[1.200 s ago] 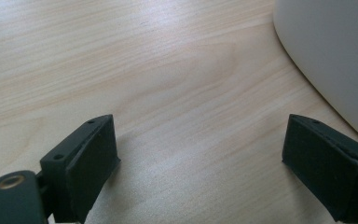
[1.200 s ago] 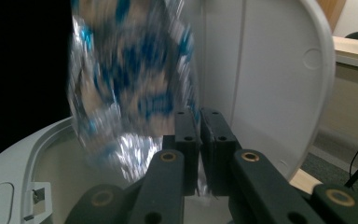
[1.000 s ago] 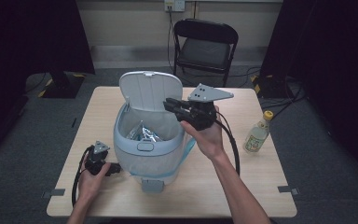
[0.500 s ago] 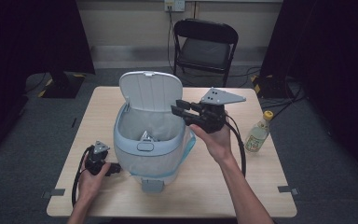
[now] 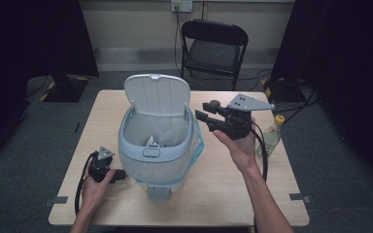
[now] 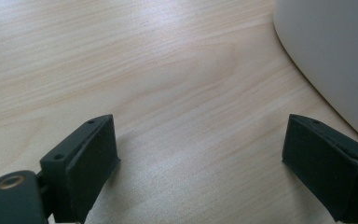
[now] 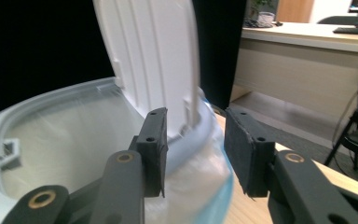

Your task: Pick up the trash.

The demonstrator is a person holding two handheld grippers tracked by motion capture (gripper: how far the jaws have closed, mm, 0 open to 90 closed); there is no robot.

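Fingers [image 7: 154,140] parted beside bin [image 7: 74,154] rim; nothing between

Bare table [image 5: 223,194] right of bin [image 5: 158,145]; upright lid [image 5: 158,94] behind its opening.

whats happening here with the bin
A person works at a table with a gripper in each hand. A lined bin stands with its lid up. The right gripper, jaws open and empty, is raised beside the rim. The left gripper rests open on the table by the base.
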